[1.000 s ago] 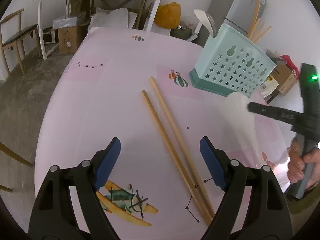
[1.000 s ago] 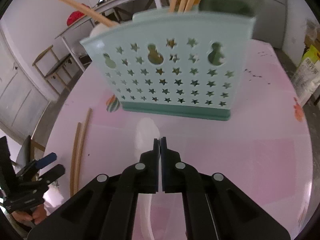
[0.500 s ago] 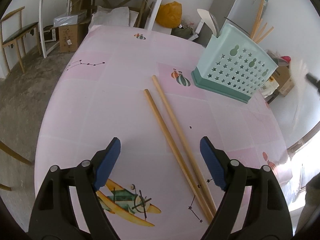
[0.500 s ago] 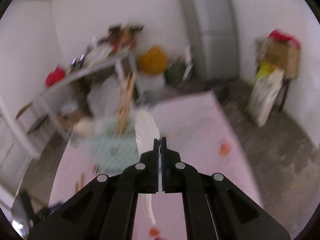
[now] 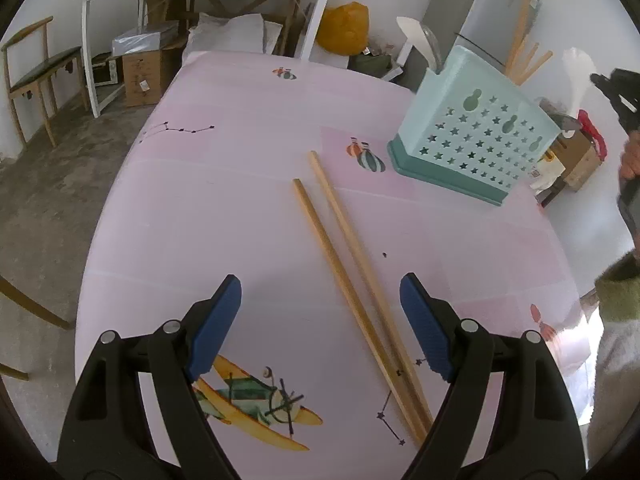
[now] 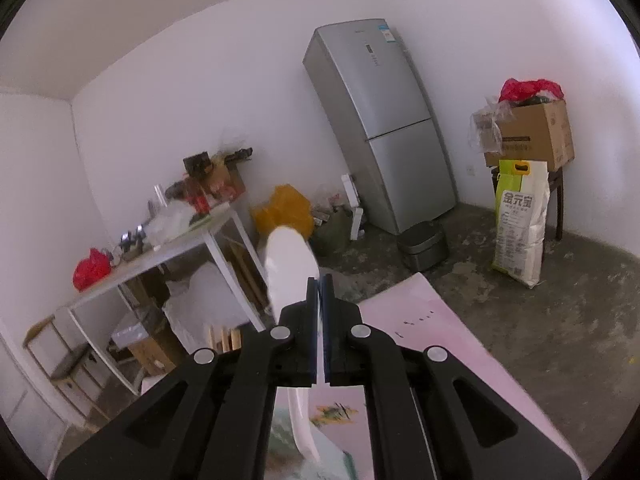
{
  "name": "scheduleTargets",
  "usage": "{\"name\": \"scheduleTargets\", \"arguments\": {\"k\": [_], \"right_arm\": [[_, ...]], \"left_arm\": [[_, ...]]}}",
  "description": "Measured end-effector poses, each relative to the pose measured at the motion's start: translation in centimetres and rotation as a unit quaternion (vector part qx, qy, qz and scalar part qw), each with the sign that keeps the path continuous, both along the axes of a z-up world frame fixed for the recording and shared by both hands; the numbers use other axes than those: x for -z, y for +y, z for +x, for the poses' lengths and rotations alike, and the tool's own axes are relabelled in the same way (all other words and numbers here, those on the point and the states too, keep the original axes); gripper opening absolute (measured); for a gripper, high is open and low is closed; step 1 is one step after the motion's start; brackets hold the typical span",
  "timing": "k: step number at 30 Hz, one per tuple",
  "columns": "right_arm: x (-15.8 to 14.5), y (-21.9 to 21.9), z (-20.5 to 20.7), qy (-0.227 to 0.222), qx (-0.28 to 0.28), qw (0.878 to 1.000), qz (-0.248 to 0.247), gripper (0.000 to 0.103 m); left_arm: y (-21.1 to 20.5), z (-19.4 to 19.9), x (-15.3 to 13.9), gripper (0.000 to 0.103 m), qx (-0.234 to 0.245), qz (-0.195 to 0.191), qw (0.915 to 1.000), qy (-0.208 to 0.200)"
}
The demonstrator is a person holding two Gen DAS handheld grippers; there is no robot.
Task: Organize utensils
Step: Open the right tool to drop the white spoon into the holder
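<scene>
Jaws of the right gripper [image 6: 319, 280] are seen clamped flat on a white spoon [image 6: 290, 268], gripped along its handle so that the bowl juts forward and up past the tips while the handle tail hangs down beneath them. This gripper is raised and pointed at the room, so the holder is not shown in its own view. From the left wrist view, the spoon [image 5: 578, 76] is seen held high, up and to the right of the mint-green utensil holder [image 5: 476, 136], its long axis near vertical. The holder's open top, judged from there, lies below and to the left of the spoon, so a lowering with the handle kept upright is called for.

Jaws of the left gripper [image 5: 320, 320] are held wide apart and nothing is gripped. Two wooden chopsticks [image 5: 352, 276] lie on the pink tablecloth [image 5: 220, 184], side by side. Their near ends pass between and under the right pad [image 5: 424, 332]; their far ends point toward the holder. They are nearer the left gripper.
</scene>
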State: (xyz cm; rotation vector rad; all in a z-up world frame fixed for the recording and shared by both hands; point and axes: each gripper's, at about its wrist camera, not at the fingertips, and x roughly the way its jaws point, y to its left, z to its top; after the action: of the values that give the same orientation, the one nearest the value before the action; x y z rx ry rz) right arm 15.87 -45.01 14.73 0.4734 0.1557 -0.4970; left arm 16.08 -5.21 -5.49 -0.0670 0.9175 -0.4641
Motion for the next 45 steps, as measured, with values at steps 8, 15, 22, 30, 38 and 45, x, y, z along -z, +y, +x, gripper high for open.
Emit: {"name": "scheduleTargets", "arguments": {"k": [8, 15, 22, 30, 38, 45], "right_arm": [[0.0, -0.8, 2.8, -0.015, -0.007, 1.000, 0.007, 0.002], [2.3, 0.2, 4.7, 0.028, -0.012, 0.999, -0.017, 0.002], [3.1, 0.8, 3.6, 0.031, -0.012, 0.999, -0.031, 0.002], [3.6, 1.5, 1.5, 0.021, -0.010, 0.999, -0.030, 0.002], [5.6, 5.5, -0.6, 0.064, -0.060, 0.993, -0.076, 0.002], [6.8, 6.8, -3.8, 0.103, -0.072, 0.989, -0.082, 0.035]], "left_arm": [[0.2, 0.6, 0.2, 0.077, -0.009, 0.007, 0.9999, 0.001], [0.0, 0.8, 0.3, 0.077, -0.008, 0.009, 0.9999, 0.001], [0.0, 0.8, 0.3, 0.077, -0.009, 0.009, 0.9999, 0.001], [0.1, 0.9, 0.3, 0.077, -0.009, 0.006, 0.9999, 0.003], [0.0, 0.8, 0.3, 0.077, -0.010, 0.004, 0.9999, 0.003], [-0.2, 0.5, 0.2, 0.077, -0.011, 0.001, 0.9999, 0.002]]}}
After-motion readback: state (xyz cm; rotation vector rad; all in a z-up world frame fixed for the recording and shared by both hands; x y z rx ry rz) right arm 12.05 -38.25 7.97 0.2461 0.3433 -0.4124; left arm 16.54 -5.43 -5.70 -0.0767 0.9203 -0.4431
